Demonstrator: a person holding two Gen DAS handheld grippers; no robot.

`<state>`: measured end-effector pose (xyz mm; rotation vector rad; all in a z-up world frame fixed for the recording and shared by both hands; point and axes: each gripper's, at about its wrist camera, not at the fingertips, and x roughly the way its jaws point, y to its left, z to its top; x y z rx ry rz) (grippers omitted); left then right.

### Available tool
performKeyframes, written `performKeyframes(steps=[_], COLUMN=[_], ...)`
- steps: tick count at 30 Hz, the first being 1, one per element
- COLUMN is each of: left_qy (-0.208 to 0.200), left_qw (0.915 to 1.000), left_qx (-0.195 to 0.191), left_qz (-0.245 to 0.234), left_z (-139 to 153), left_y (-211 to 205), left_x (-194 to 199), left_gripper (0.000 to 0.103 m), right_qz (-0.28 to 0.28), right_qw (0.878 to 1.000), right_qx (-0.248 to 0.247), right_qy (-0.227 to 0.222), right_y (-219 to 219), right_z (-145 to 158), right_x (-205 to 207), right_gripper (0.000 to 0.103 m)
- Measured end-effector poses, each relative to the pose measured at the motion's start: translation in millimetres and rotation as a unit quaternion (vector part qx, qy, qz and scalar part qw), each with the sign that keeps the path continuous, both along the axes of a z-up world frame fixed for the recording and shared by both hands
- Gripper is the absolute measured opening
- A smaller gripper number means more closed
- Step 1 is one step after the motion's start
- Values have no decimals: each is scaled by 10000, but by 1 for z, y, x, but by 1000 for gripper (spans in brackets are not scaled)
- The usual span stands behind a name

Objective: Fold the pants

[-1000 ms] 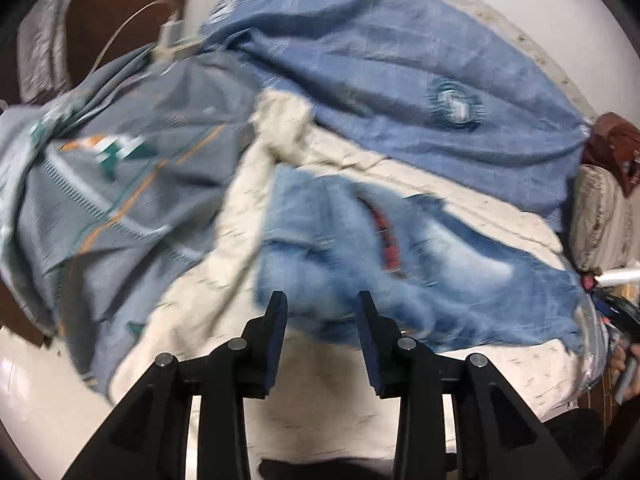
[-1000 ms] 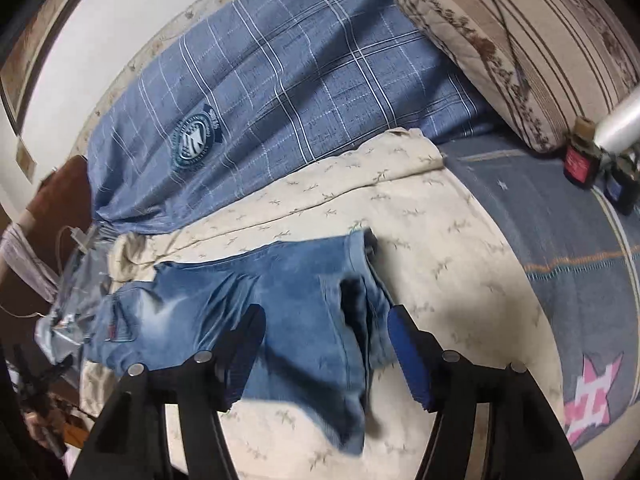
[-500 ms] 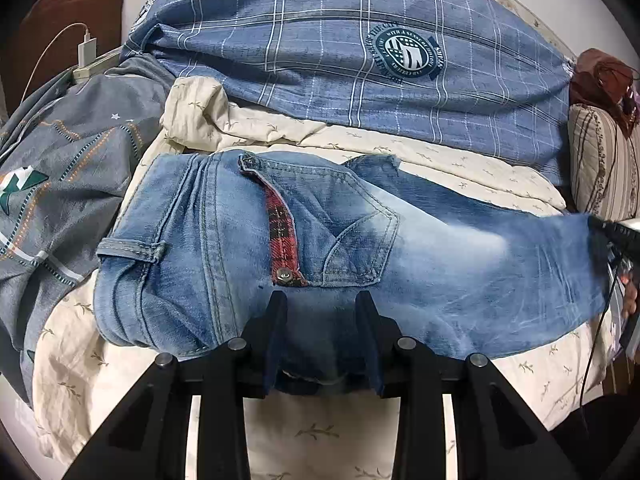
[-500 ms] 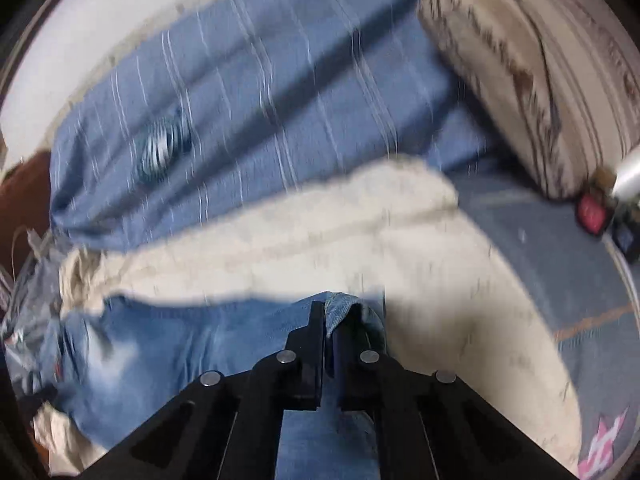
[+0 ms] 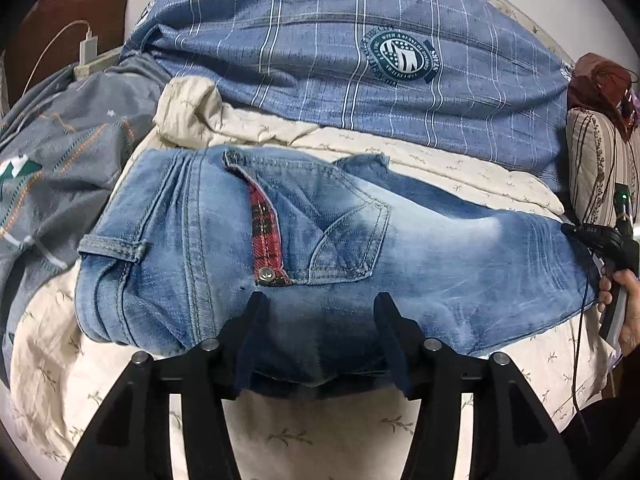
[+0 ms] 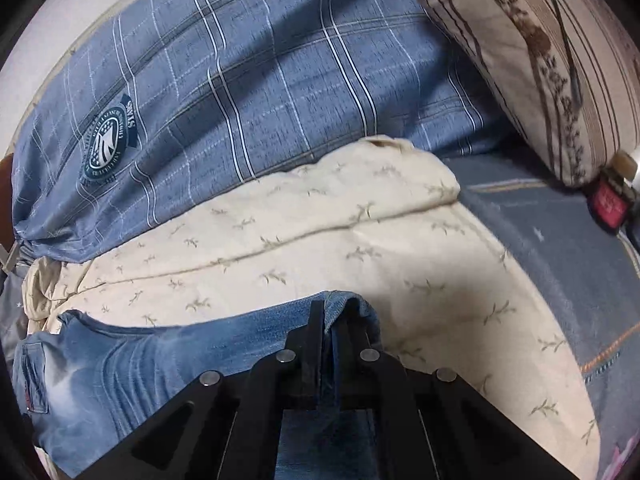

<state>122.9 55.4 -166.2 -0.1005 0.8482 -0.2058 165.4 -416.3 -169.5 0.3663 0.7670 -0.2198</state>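
Note:
Light-blue jeans (image 5: 440, 260) lie flat on the cream sheet (image 5: 328, 440), waist to the left with a red plaid pocket lining showing. My left gripper (image 5: 320, 312) straddles the near edge below the back pocket; its jaws are opening, with a fold of denim between the fingers. My right gripper (image 6: 328, 320) is shut on the hem of the jeans (image 6: 140, 360) at the leg end, with denim pinched between its pads. In the left wrist view the right gripper (image 5: 576, 232) shows at the far right edge, held by a hand (image 5: 616, 292).
A blue plaid quilt (image 5: 360, 40) is heaped along the back of the bed. A striped pillow (image 6: 540, 60) lies at the right, with a small red bottle (image 6: 608, 204) beside it. A grey patterned cover (image 5: 52, 168) and a charger with cable (image 5: 88, 48) are at the left.
My right gripper went from open around the leg end to shut on the hem. My left gripper came down onto the waist side and its fingers have now spread wider apart.

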Motion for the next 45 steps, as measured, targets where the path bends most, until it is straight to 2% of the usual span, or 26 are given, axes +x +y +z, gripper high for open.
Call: performKeyframes(steps=[2,4,6,8,10,14,17,22,28,33,35,38,41,43,45], left_qy=[21,-20,-105,-198,-312,-601,-758,-759,-1112,-946,-684,-166,-70,-62,-29], left_qw=[10000,9999,9996,9988,9970,9959,9954,9950,9927,9952,9976,9998,9999,9998,9998], left_qx=[-25,-106,-248,-413,-677,-590,-548,-632,-476,-195,-41,-1,-79,-78,-55], left_qz=[1,-2,62,150,194,340,209,161,4,-142,-132,-120,-134,-157,-172], left_z=[0,3,7,10,15,24,27,26,33,27,19,5,1,1,0], left_y=[2,6,12,19,27,29,26,26,12,-3,-7,-6,-3,-3,-4], left_x=[-3,-6,-11,-15,-21,-33,-37,-34,-37,-29,-20,-4,-1,-2,-2], left_gripper=[56,57,58,68,70,84,85,85,86,94,95,95,95,95,95], right_qz=[-48,-228,-415,-632,-692,-542,-279,115,458,850,960,833,442,154,19], right_qw=[9999,9988,9967,9937,9919,9931,9949,9973,9908,9864,9860,9905,9951,9966,9971], right_qx=[-7,37,70,-81,-219,-215,-407,-622,-1047,-1156,-1247,-1083,-840,-479,90], right_qy=[-125,-423,-695,-919,-1046,-1015,-878,-377,-730,-795,-544,-117,281,659,750], right_y=[2,3,4,10,21,44,69,95,127,153,161,155,131,107,86], right_z=[6,16,26,35,39,36,25,10,22,25,18,6,-6,-19,-27], right_x=[-14,-34,-51,-68,-83,-90,-86,-65,-64,-56,-47,-33,-23,-18,-18], right_gripper=[6,11,12,12,12,12,12,12,12,12,12,12,12,12,13])
